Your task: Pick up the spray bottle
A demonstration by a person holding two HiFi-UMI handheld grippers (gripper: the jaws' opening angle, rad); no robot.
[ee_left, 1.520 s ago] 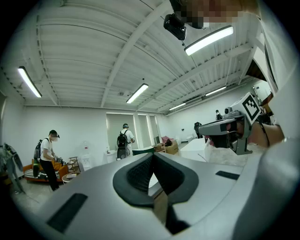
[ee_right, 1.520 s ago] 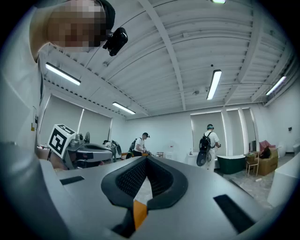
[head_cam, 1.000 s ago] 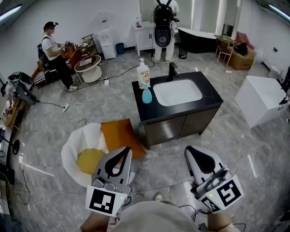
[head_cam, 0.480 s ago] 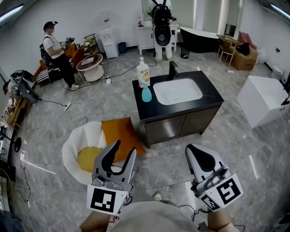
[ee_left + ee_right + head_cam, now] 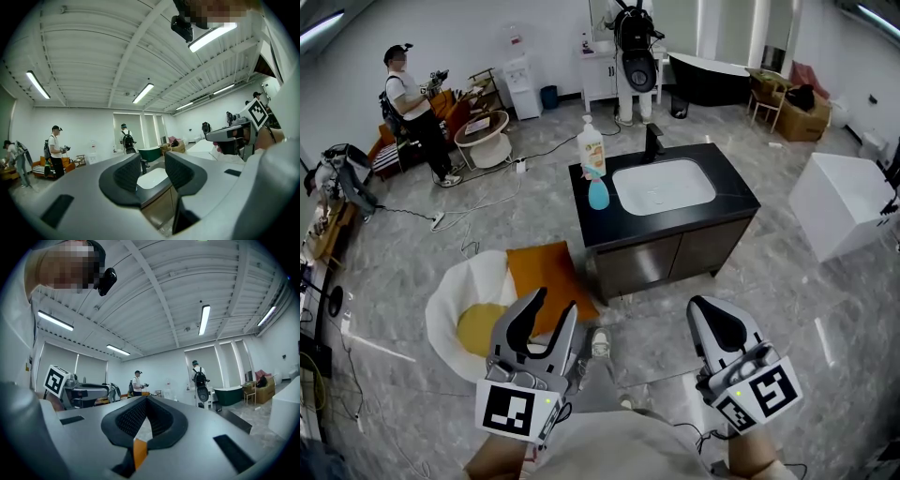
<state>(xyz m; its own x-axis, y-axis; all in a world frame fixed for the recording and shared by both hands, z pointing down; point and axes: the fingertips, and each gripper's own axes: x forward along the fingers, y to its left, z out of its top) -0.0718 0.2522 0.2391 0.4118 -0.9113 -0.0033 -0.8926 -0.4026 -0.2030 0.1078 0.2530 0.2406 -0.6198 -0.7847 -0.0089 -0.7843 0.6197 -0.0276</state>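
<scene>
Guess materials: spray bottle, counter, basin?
Spray bottle: likely plastic, light blue and slightly see-through. Counter: black, fairly matte; stone or laminate, can't tell which. Basin: white and smooth, probably glazed ceramic going by its even surface.

- This is looking like a big test hall or studio rather than a lived-in home: long strip lights (image 5: 143, 93) are hanging under a ribbed white ceiling.
- A black-topped sink cabinet (image 5: 675, 253) is standing alone on the grey stone floor (image 5: 787, 291), touching no wall.
- A dark bathtub (image 5: 712, 80) and a water dispenser (image 5: 521, 84) are sitting near the back wall.
- A power strip (image 5: 438, 222) is lying loose on the floor with its cables.
- One person (image 5: 414, 112) is holding a device, and another (image 5: 637, 42) is wearing a backpack.
</scene>
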